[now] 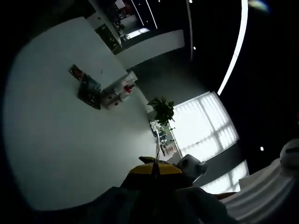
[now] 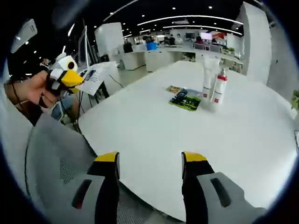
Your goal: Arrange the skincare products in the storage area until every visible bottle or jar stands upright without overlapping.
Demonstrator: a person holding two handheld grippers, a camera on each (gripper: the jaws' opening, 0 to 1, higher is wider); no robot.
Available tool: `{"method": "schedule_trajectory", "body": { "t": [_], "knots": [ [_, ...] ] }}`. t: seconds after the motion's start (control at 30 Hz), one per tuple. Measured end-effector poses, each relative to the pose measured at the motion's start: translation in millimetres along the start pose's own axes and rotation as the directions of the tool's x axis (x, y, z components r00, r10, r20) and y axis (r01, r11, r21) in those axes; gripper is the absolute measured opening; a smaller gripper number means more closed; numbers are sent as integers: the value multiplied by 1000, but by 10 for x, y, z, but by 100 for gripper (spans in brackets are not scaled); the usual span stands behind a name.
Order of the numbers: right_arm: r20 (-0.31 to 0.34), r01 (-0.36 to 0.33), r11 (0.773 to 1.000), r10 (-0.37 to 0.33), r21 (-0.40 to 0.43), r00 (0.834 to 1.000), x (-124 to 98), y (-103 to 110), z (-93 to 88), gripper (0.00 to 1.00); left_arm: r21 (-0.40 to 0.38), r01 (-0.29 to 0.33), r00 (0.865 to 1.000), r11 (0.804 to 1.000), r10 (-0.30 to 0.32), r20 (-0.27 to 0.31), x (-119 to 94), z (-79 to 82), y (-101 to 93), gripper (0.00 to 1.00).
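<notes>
Right tongs [image 2: 149, 163] are spread wide over the white counter [image 2: 243, 140] edge, empty. Left tongs [image 1: 155, 167] are pressed together, holding nothing. White tube [image 2: 208, 84] and red-capped bottle [image 2: 218, 86] stand upright beside a leaflet [image 2: 186, 100], far across.
</notes>
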State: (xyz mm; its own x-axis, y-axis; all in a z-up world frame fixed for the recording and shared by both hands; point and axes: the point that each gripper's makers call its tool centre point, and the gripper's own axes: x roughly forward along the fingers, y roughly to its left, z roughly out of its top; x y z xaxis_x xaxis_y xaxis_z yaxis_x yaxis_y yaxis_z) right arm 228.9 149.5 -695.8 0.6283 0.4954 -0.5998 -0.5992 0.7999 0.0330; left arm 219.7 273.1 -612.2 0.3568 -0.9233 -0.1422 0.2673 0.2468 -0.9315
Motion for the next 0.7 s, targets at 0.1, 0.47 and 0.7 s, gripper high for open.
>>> {"method": "schedule_trajectory", "body": {
  "t": [0.1, 0.47, 0.7],
  "knots": [
    [-50, 47, 998, -49, -35, 998, 60, -62, -96, 44, -4, -6, 1000, 1000, 6, 16, 27, 70, 13, 1],
    [-169, 8, 996, -23, -91, 985, 135, -9, -358, 43, 8, -26, 999, 1000, 26, 39, 221, 441, 83, 1],
    [-218, 5, 995, -27, -103, 976, 161, -29, -480, 42, 6, -55, 995, 998, 54, 80, 313, 751, 214, 1]
  ]
}}
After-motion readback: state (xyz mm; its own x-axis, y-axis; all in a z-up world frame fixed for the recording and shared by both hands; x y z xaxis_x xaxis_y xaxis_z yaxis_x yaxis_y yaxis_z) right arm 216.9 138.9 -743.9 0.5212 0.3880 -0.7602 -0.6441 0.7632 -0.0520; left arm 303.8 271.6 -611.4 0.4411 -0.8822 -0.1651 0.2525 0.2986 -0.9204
